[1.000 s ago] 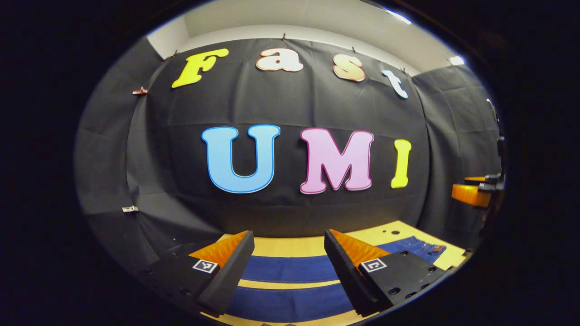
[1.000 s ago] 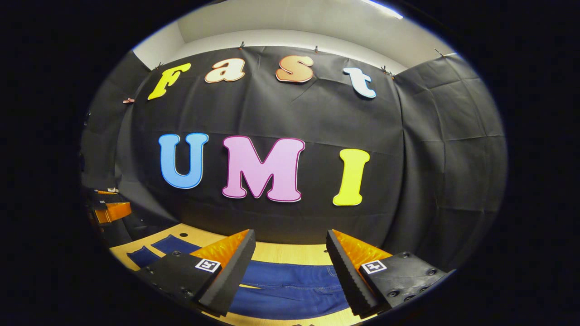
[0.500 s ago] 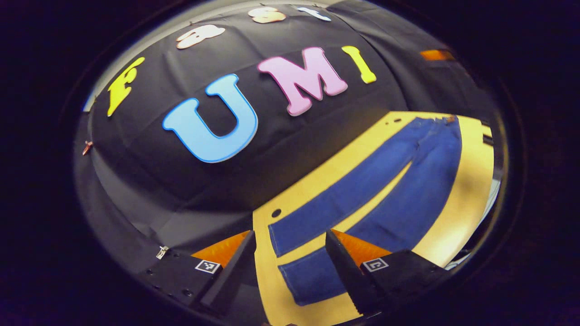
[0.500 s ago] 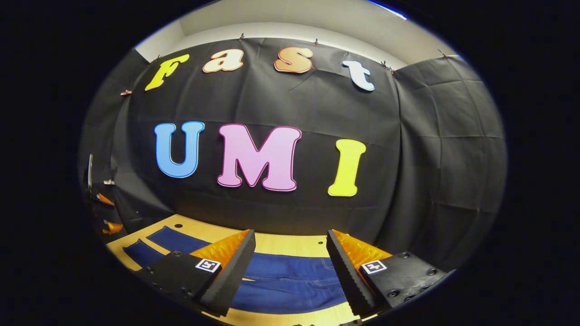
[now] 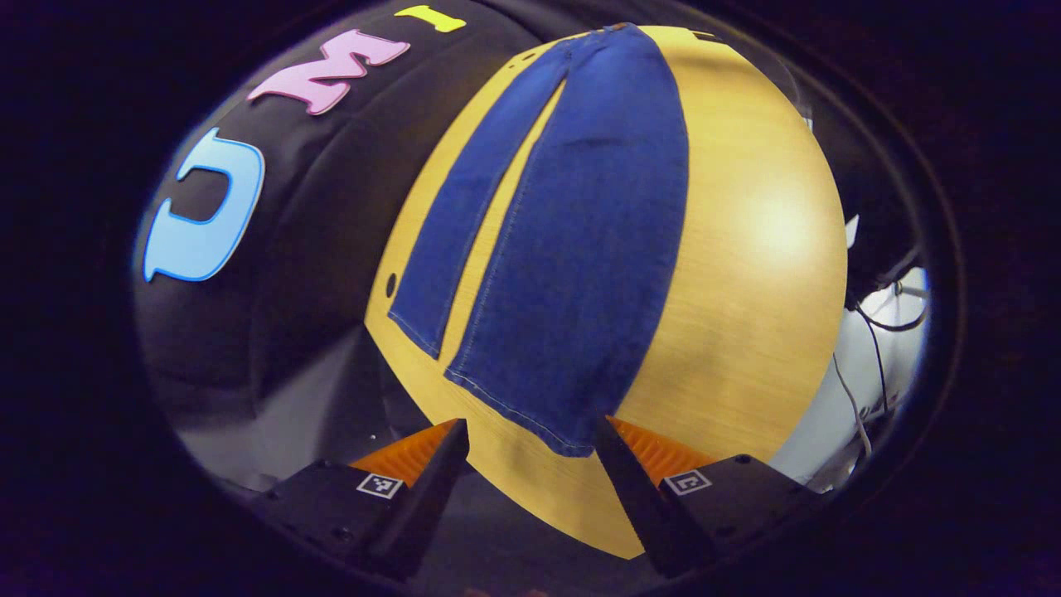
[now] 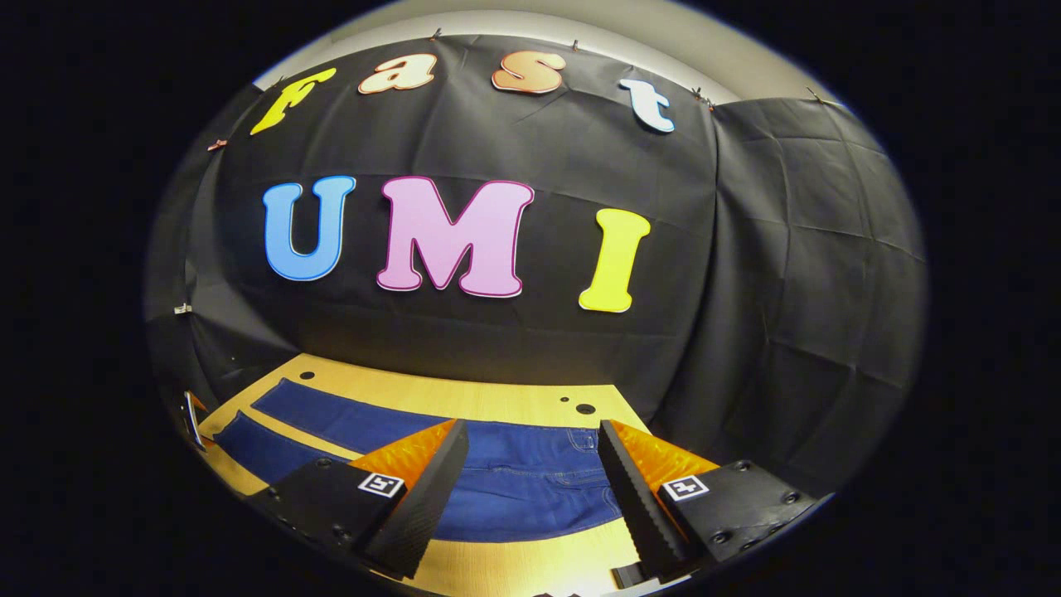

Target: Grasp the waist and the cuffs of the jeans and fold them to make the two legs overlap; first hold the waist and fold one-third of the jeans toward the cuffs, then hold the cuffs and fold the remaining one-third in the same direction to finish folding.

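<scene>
Jeans (image 5: 564,249) lie spread flat on the wooden table (image 5: 746,249), both legs stretched out side by side with a narrow strip of tabletop showing between them. Taking the jeans as the landmark and reading the left gripper view from left to right: the black cloth wall stands beyond the far leg, then comes that thinner-looking far leg, then the near leg, then a broad bare stretch of table, and past the table's edge some loose cables (image 5: 870,332). The left gripper (image 5: 530,448) hangs at the cuff end, its fingers spread wide with nothing between them; the near leg's cuff (image 5: 530,419) sits in the gap between the fingertips, and whether they touch it cannot be told.

In the right gripper view, again from the left of the jeans (image 6: 514,489): the two legs run off toward the left edge, where a small part of the other gripper shows just beyond the cuffs. The waist (image 6: 580,444) end with its pockets lies under the right gripper (image 6: 535,444), whose fingers are also wide apart and empty, above the denim. Two small dark holes mark the table (image 6: 464,394) just behind the waist.
</scene>
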### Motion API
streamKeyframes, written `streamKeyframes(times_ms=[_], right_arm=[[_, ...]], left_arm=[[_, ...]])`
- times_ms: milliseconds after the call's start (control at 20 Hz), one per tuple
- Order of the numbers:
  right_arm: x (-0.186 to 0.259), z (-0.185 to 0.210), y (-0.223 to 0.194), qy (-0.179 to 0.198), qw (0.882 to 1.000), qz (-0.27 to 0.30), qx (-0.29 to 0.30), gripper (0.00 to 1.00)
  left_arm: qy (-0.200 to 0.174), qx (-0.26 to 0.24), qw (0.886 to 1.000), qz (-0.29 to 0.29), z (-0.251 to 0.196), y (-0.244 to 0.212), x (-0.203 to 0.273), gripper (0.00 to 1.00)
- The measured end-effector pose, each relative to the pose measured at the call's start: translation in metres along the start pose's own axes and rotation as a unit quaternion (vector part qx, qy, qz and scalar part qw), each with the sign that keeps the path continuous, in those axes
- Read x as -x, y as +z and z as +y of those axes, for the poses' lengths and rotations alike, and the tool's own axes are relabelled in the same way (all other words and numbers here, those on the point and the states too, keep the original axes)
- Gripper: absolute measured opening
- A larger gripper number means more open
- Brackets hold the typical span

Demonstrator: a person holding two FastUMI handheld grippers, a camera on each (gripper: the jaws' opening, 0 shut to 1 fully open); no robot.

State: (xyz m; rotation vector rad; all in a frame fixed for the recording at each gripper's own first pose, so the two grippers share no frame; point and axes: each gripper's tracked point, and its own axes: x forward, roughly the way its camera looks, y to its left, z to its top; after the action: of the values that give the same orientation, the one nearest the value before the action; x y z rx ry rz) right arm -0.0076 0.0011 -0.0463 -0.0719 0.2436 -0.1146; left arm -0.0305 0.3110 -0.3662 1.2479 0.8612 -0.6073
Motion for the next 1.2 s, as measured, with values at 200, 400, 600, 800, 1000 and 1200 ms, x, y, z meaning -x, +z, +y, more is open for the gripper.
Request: streamKeyframes(times_ms=[200, 400, 600, 800, 1000, 1200], right_arm=[[-0.005, -0.006, -0.014, -0.01, 1.0, 0.02, 0.011, 0.96], [-0.007, -0.024, -0.037, -0.021, 0.998, 0.043, 0.038, 0.96], [-0.017, -0.055, -0.045, -0.028, 0.991, 0.047, 0.119, 0.96], [-0.037, -0.091, -0.059, -0.024, 0.976, 0.05, 0.21, 0.96], [-0.061, -0.119, -0.082, 0.007, 0.949, 0.057, 0.31, 0.96], [-0.086, -0.136, -0.154, 0.129, 0.858, 0.114, 0.485, 0.96]], left_arm=[[-0.014, -0.035, 0.999, 0.018, -0.002, -0.011, -0.023, 0.98], [-0.013, -0.056, 0.998, 0.015, 0.019, 0.008, -0.041, 0.94], [-0.026, -0.055, 0.998, 0.024, 0.018, 0.017, -0.058, 0.74], [-0.03, -0.032, 0.998, 0.037, 0.015, 0.024, -0.064, 0.28], [-0.04, 0.003, 0.998, 0.052, 0.016, 0.022, -0.064, 0.17], [-0.064, -0.009, 0.997, 0.049, 0.014, 0.025, -0.064, 0.07]])
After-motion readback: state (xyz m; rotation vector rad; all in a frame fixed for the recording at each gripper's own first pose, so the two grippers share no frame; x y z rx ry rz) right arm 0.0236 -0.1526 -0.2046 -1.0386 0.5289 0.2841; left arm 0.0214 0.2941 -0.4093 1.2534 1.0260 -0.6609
